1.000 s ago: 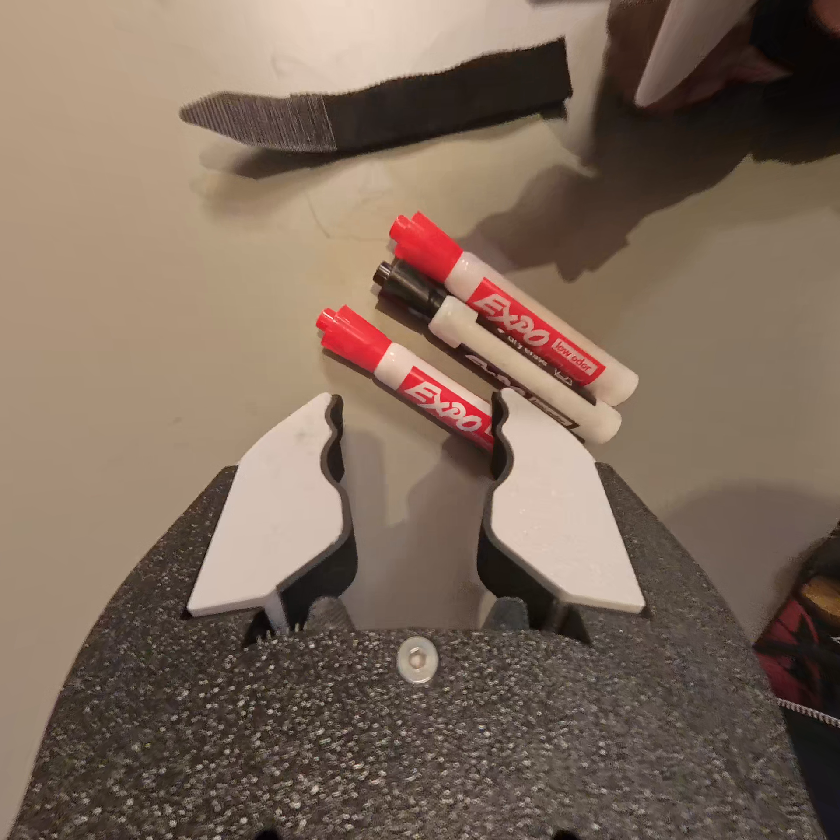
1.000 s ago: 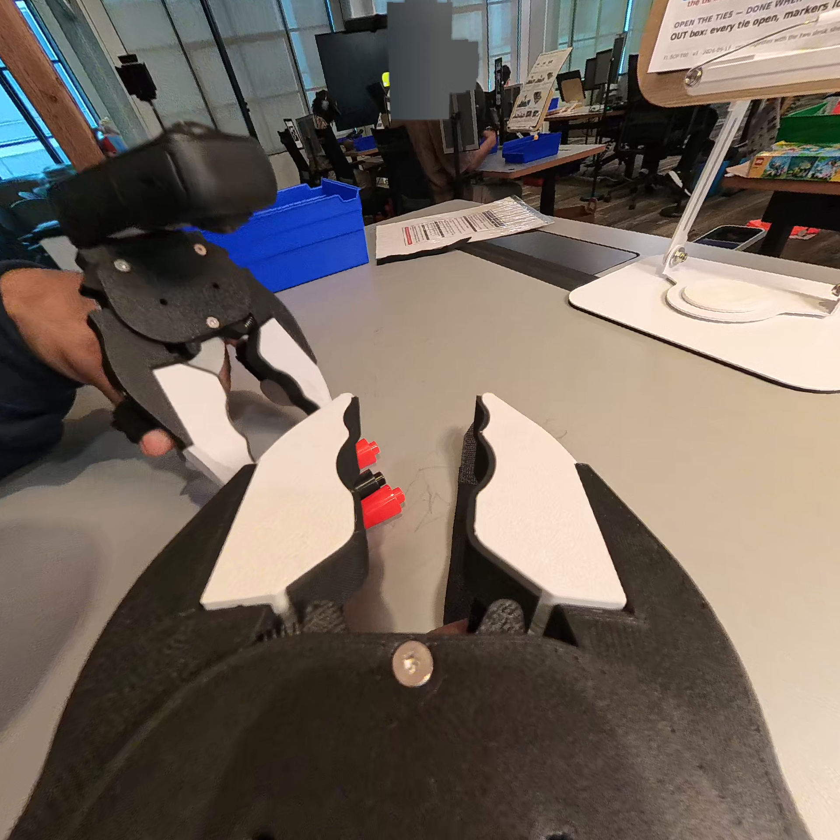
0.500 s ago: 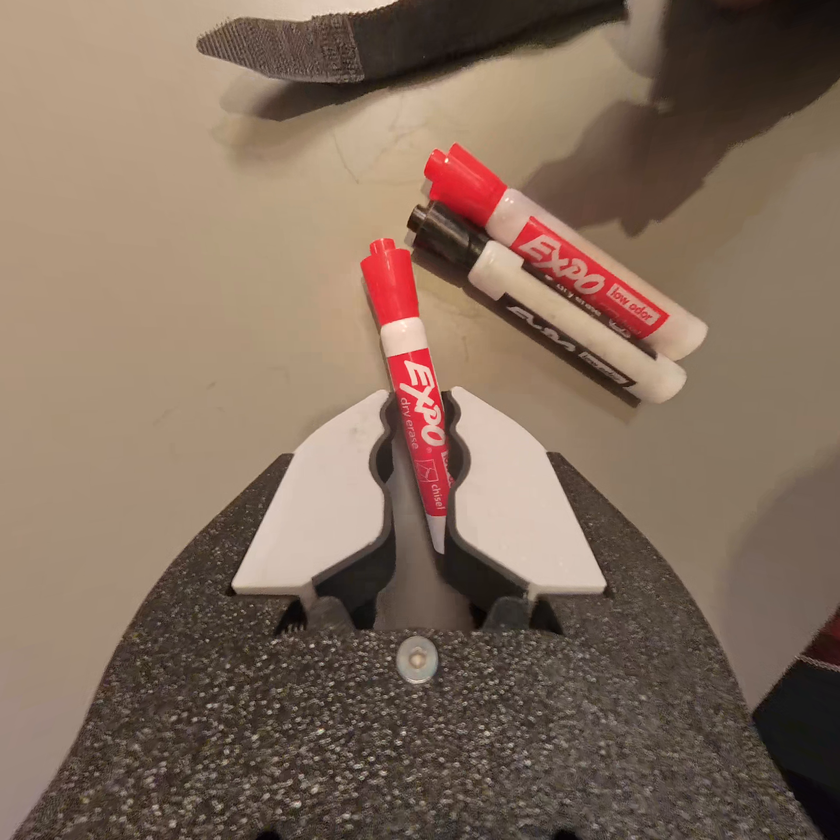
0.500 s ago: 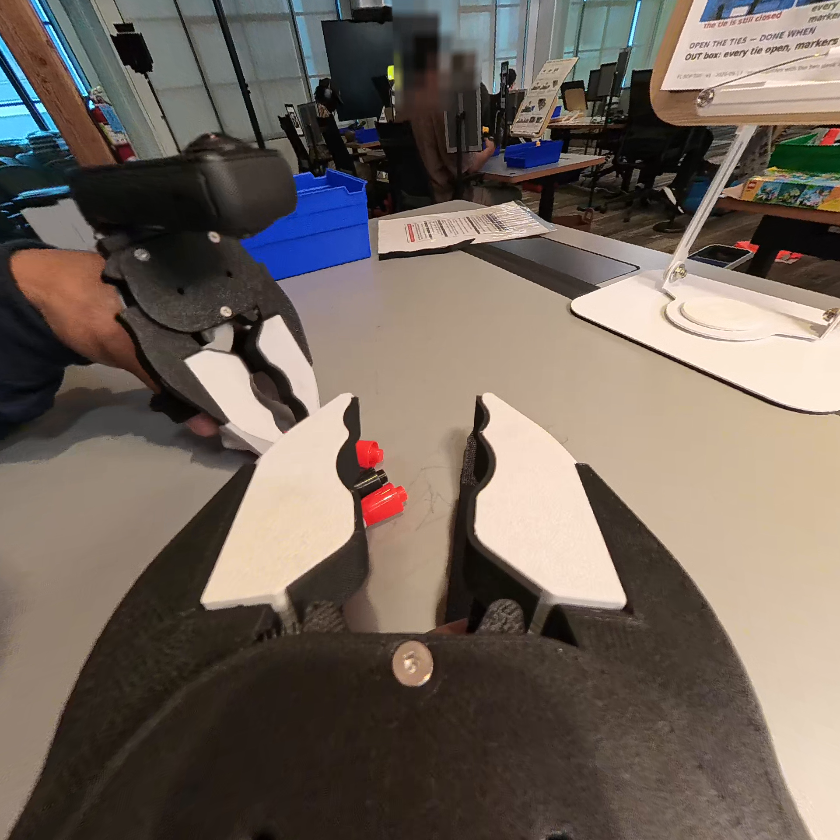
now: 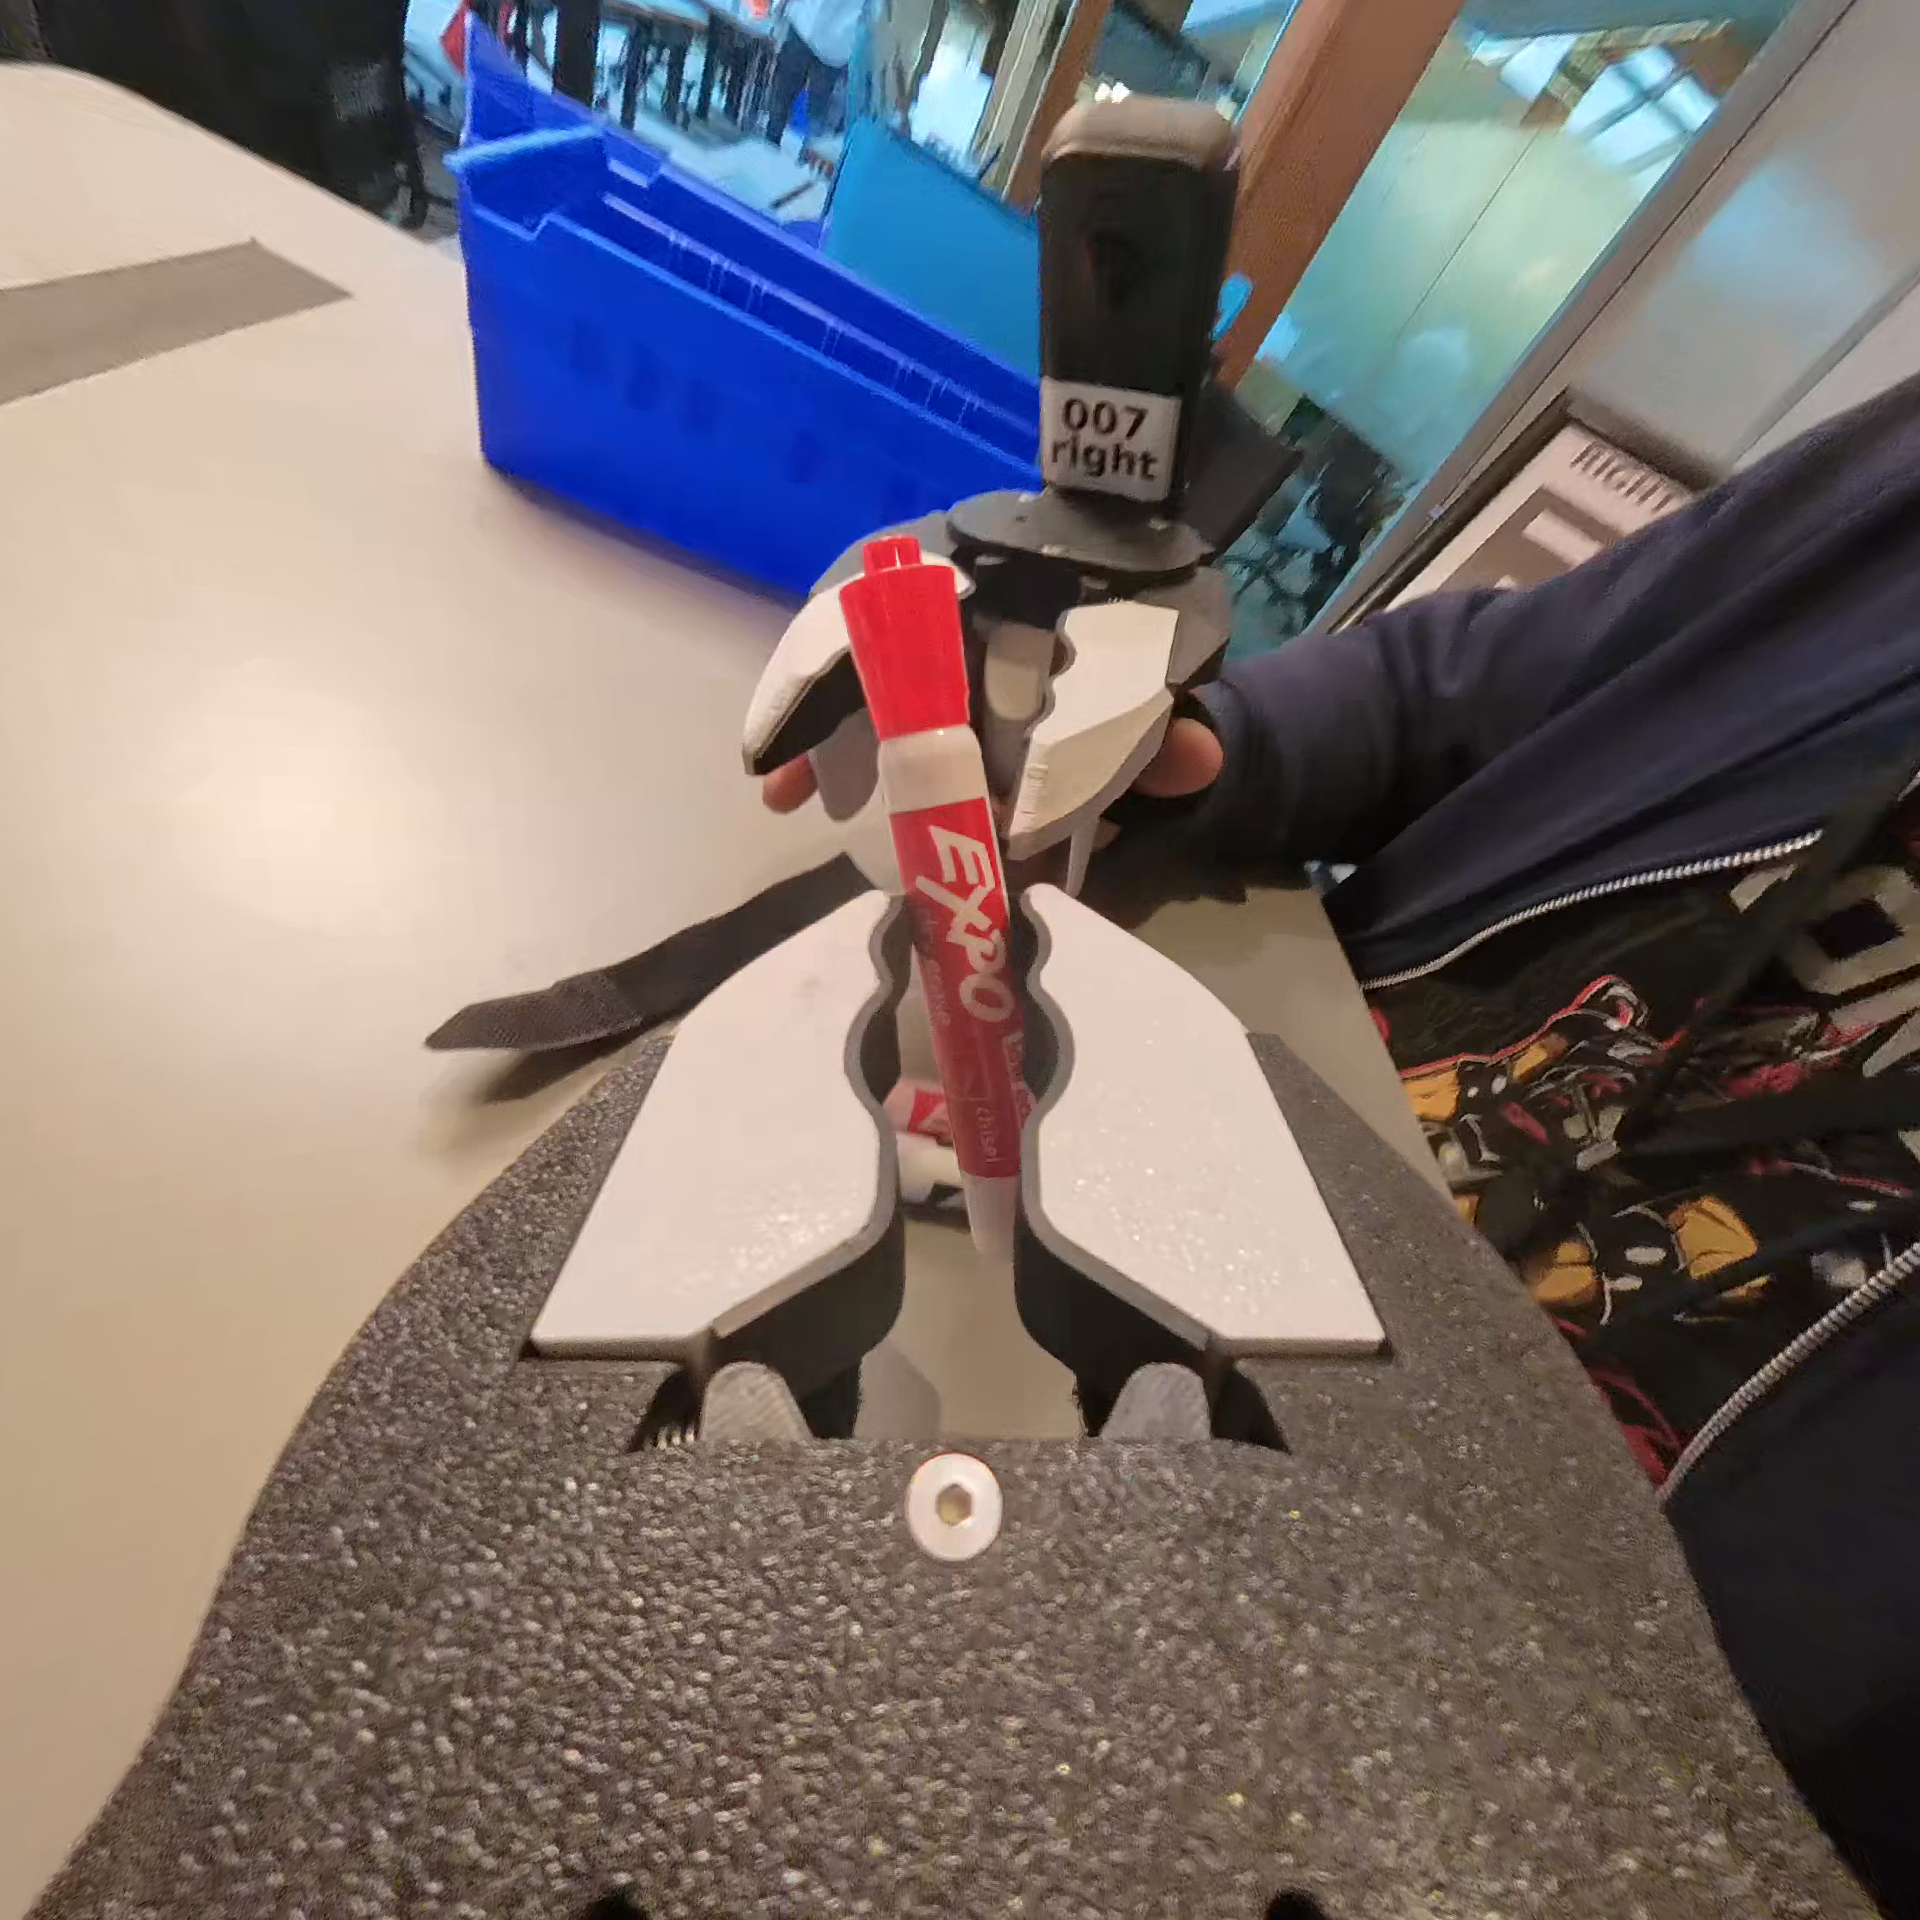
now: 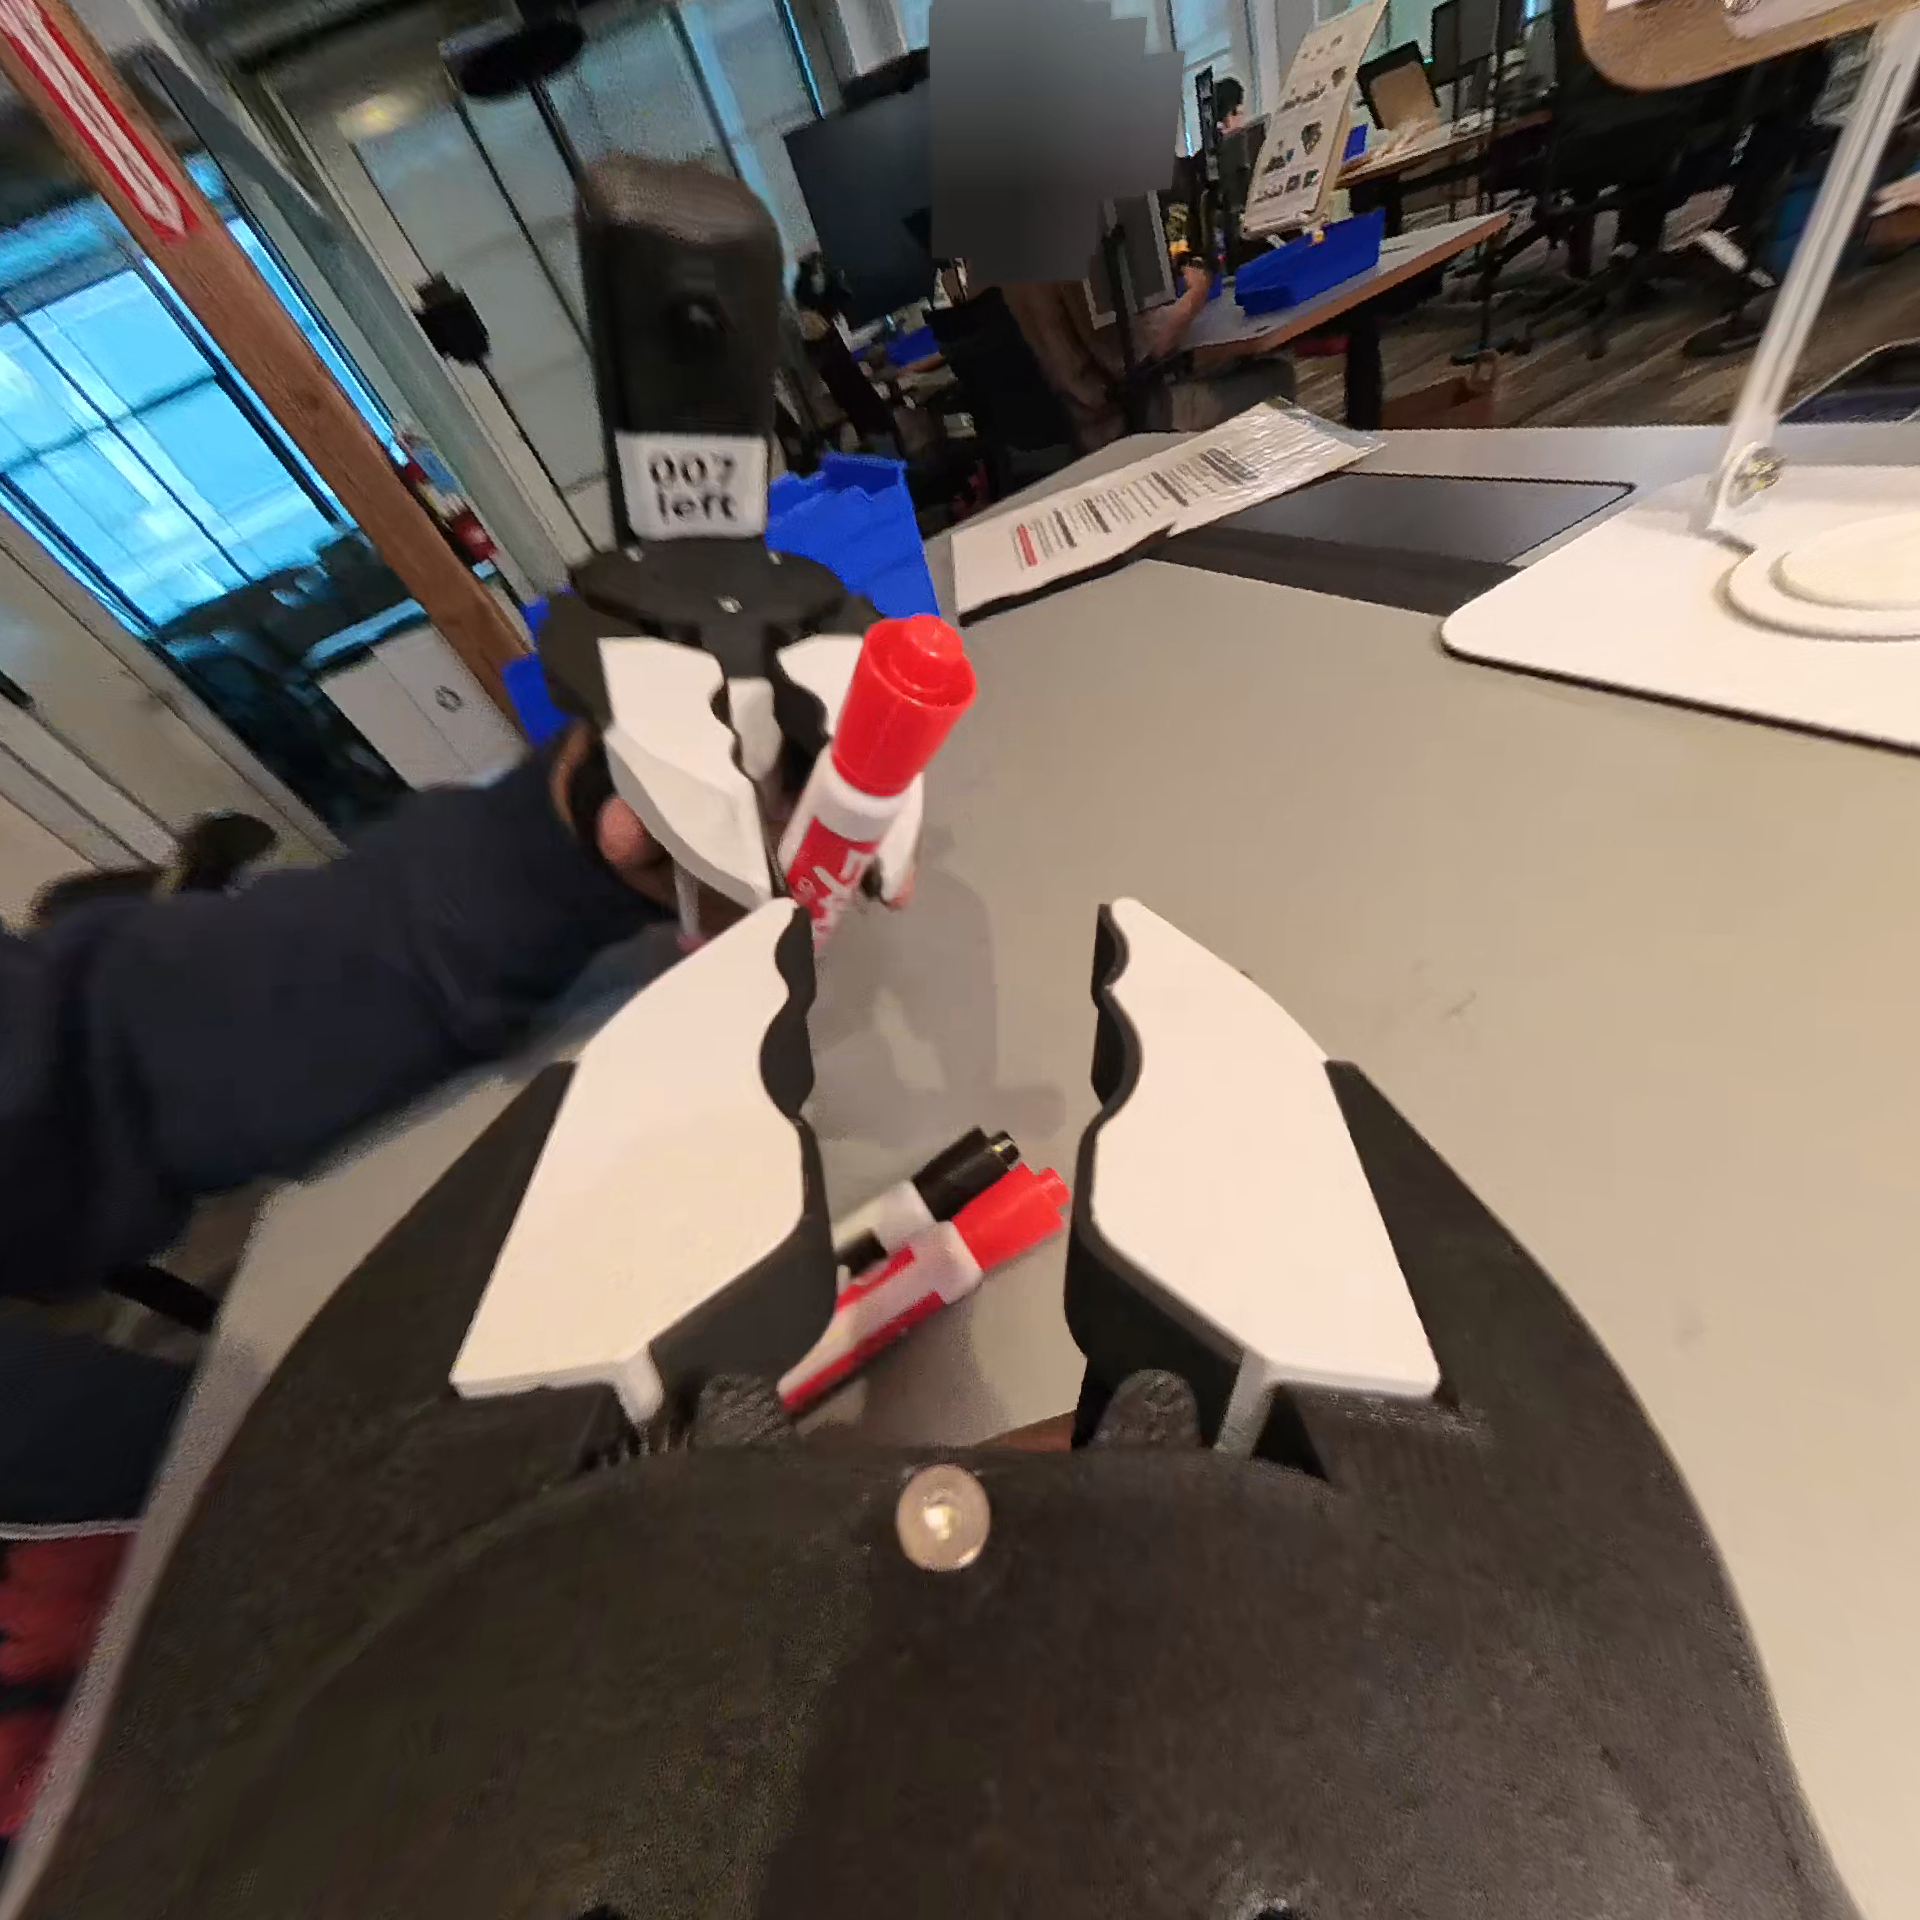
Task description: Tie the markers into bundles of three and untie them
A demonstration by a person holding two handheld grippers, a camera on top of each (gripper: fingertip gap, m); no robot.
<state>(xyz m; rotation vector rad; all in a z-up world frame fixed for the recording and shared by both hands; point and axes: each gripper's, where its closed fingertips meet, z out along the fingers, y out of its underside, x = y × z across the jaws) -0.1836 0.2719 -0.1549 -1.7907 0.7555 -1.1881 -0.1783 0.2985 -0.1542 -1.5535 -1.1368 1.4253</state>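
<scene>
Red marker (image 5: pixel 940 821) clamped between left jaws

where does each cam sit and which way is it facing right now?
Left wrist view: on the left gripper, looking along its fingers, shut on a raised red marker, toward the right gripper and a dark sleeve.
Right wrist view: on the right gripper, open, above two markers on the table, facing the left gripper.
Shared: both grippers, red marker, blue bin.
</scene>
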